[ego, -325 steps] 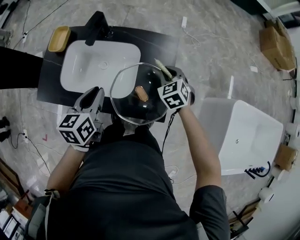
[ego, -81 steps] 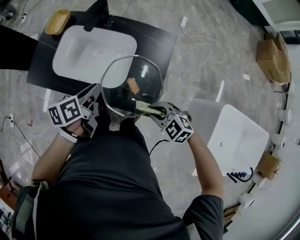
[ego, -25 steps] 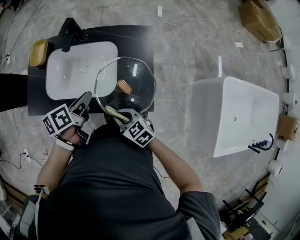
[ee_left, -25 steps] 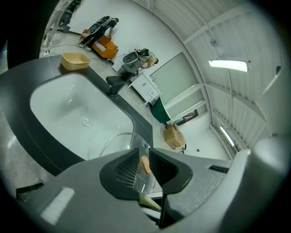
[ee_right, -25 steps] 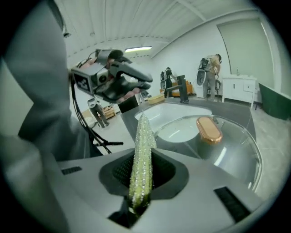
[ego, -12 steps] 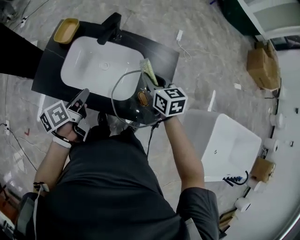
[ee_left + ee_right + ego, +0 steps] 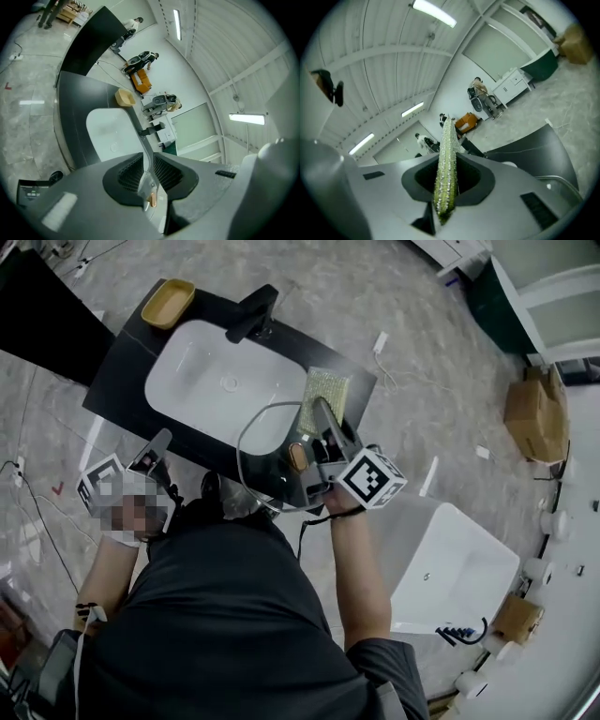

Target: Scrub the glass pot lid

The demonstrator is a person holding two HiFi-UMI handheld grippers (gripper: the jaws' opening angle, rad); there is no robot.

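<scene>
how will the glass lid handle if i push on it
Probably rigid but breakable: the glass lid is clear glass with a thin rim. It may pivot or slip under pushing, since the left gripper pinches only its rim.

Marble floor (image 7: pixel 394 282) — white basin (image 7: pixel 211 390), black counter (image 7: pixel 120 376).

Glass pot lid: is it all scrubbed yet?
Picked up already: the left gripper is shut on the clear glass pot lid, the right gripper on the yellow-green scrubbing sponge. In hand: sponge at the lid's far edge. Still to do: unclear, I can't see how clean the glass is.
</scene>
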